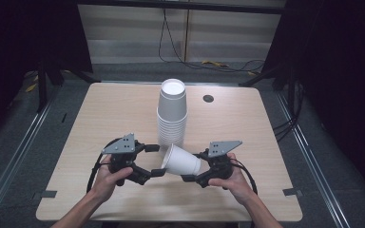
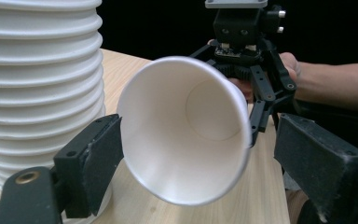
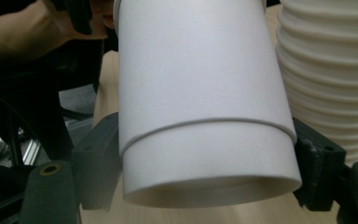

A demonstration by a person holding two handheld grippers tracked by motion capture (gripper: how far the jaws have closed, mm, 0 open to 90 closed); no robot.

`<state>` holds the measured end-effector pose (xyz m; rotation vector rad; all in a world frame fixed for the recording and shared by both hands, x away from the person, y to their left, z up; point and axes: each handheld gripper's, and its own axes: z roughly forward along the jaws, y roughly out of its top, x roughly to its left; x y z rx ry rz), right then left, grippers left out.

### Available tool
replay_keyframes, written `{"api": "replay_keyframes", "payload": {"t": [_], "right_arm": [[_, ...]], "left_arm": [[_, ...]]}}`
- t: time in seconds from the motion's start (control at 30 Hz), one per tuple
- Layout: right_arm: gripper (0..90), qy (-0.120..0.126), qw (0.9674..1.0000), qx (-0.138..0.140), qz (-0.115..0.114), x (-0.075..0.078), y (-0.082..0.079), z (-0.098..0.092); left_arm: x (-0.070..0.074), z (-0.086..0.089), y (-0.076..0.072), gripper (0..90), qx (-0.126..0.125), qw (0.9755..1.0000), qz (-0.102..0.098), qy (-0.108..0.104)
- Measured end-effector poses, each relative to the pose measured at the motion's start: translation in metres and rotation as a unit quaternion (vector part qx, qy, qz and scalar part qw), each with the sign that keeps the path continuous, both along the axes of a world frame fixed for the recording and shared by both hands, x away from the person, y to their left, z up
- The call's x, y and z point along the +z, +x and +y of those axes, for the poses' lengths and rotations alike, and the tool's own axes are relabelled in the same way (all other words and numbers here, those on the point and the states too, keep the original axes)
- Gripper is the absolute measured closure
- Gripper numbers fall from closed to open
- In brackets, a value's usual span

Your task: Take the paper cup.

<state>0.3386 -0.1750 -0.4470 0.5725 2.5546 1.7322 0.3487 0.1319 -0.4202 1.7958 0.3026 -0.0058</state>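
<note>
Right hand-held gripper (image 1: 188,167) clamps paper cup (image 1: 182,160); left hand-held gripper (image 1: 154,160) spread; cup stack (image 1: 172,114) just behind.

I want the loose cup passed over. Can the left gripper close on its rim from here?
Probably yes: the left gripper is open, its jaws either side of the paper cup rim, with nothing between.

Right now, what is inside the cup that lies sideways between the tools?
The cup looks empty: bare white wall and bottom show through its mouth. The right tool grips its base.
</note>
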Motion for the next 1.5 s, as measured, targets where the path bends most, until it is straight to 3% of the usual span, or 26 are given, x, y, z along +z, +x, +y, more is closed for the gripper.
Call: {"api": "replay_keyframes", "payload": {"t": [0.1, 0.3, 0.43, 0.5, 0.73, 0.97, 1.13, 1.23, 1.5], "right_arm": [[23.4, 0.013, 0.9999, 0.008, -0.006, 0.000, -0.001, 0.001], [23.6, 0.042, 0.9990, 0.010, -0.011, 0.000, -0.002, 0.001], [23.7, 0.058, 0.9980, 0.021, -0.013, 0.000, -0.003, 0.002], [23.8, 0.062, 0.9977, 0.023, -0.015, 0.001, -0.003, 0.003], [23.7, 0.082, 0.9961, 0.029, -0.011, 0.003, -0.004, 0.008], [23.7, 0.077, 0.9962, 0.038, -0.016, 0.003, -0.005, 0.012], [23.6, 0.075, 0.9960, 0.045, -0.020, 0.002, -0.008, 0.017], [23.6, 0.077, 0.9957, 0.046, -0.023, 0.003, -0.009, 0.018], [23.1, 0.071, 0.9961, 0.051, -0.013, 0.000, -0.007, 0.018]], "left_arm": [[0.000, -0.003, 0.000, 15.3, 0.020, 0.9997, 0.011, 0.004], [-0.002, -0.005, 0.000, 14.9, 0.011, 0.9999, 0.010, 0.002], [-0.003, -0.007, 0.001, 2.3, 0.020, 0.9997, 0.015, 0.002], [-0.004, -0.008, 0.002, 0.0, 0.011, 0.9996, 0.024, -0.003], [-0.007, -0.016, 0.000, 0.0, -0.002, 0.9996, 0.027, -0.005], [-0.009, -0.019, 0.000, 0.0, -0.015, 0.9994, 0.030, -0.012], [-0.008, -0.022, -0.004, 0.0, -0.016, 0.9998, 0.005, -0.008], [-0.009, -0.022, -0.003, 2.1, -0.031, 0.9993, 0.013, -0.016], [-0.008, -0.022, -0.002, 5.3, -0.036, 0.9990, 0.019, -0.018]]}}
